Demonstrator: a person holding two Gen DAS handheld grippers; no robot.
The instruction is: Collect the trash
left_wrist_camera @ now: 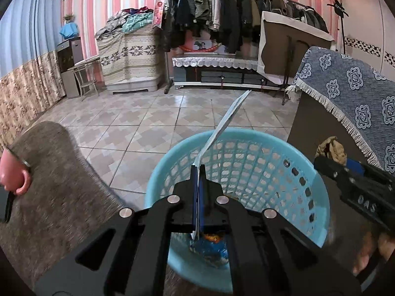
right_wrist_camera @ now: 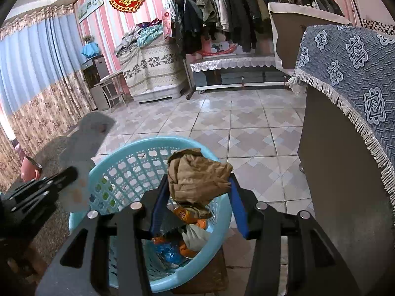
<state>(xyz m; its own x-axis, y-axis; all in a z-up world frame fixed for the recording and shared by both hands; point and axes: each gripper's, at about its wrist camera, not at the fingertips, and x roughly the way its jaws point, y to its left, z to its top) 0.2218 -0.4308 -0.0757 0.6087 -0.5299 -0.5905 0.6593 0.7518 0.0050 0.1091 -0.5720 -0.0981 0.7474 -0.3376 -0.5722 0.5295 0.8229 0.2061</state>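
Note:
A light-blue plastic basket [left_wrist_camera: 303,162] [right_wrist_camera: 123,167] sits just below both grippers, with orange, blue and white trash [right_wrist_camera: 187,241] inside. My left gripper [left_wrist_camera: 198,171] is shut on a thin flat grey-blue wrapper [left_wrist_camera: 222,128], which is seen edge-on and sticks up over the basket's rim. In the right wrist view the left gripper [right_wrist_camera: 70,174] comes in from the left with that wrapper [right_wrist_camera: 84,143]. My right gripper [right_wrist_camera: 198,180] is shut on a crumpled brown paper wad [right_wrist_camera: 197,175] above the basket's mouth. The right gripper [left_wrist_camera: 325,165] and wad [left_wrist_camera: 330,148] show at the right of the left wrist view.
A brown upholstered seat [left_wrist_camera: 56,185] with a pink cup [left_wrist_camera: 14,175] lies to the left. At the right stands a table draped in a blue patterned cloth [left_wrist_camera: 350,93]. Tiled floor [left_wrist_camera: 148,123] stretches beyond the basket to a clothes rack [left_wrist_camera: 222,12].

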